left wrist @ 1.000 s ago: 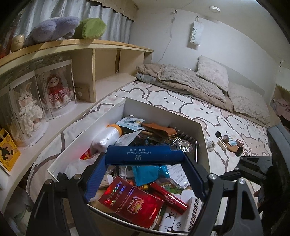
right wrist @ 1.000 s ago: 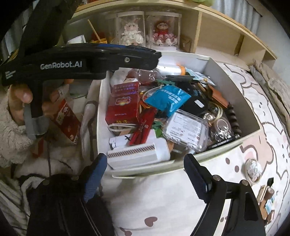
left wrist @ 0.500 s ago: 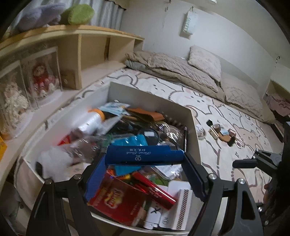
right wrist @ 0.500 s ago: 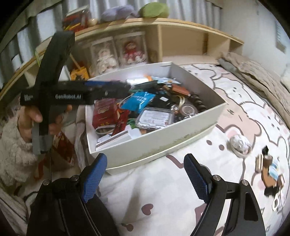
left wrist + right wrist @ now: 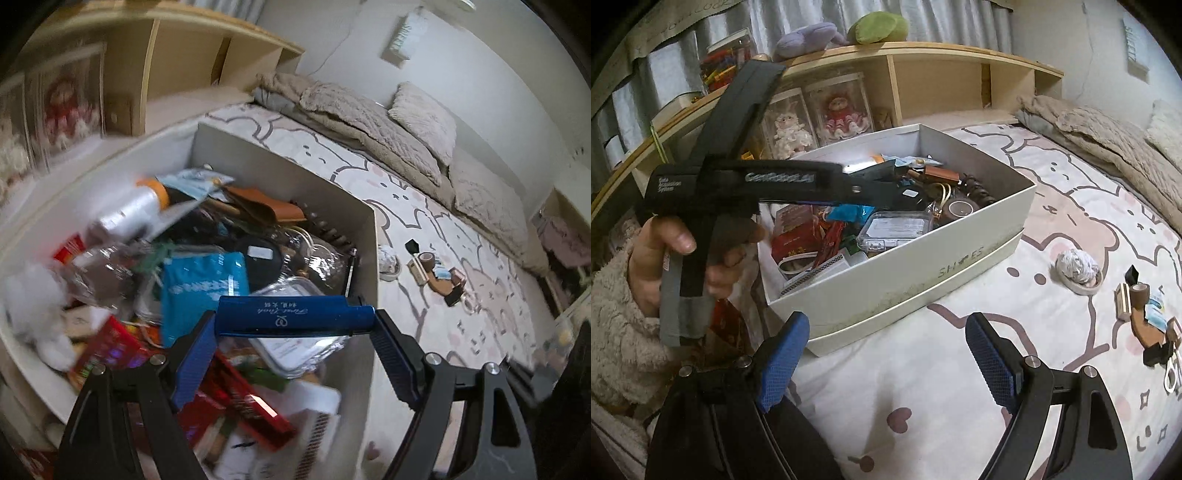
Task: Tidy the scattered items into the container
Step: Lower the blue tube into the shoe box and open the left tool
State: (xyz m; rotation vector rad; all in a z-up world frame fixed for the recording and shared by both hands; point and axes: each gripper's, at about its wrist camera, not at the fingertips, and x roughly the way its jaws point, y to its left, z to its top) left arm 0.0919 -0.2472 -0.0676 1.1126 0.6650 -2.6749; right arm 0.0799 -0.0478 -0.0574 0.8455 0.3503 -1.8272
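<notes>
Blue case held over the crowded shoebox

The left hand-held gripper (image 5: 293,341) is clamped on a long dark-blue glossy case (image 5: 291,320), above the near corner of the white cardboard shoebox (image 5: 923,273) on the bed (image 5: 960,369). The right hand-held gripper (image 5: 886,356) hangs with fingers apart, holding nothing, over the cartoon-print sheet beside the box.

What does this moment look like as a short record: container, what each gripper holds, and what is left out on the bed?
container: white shoe box on the bed, open, nearly full of mixed items
left gripper: shut on blue case, held crosswise over the box
right gripper: open, empty, over the bedsheet beside the box
still outside: foil ball on a small dish; cluster of small items further right
</notes>
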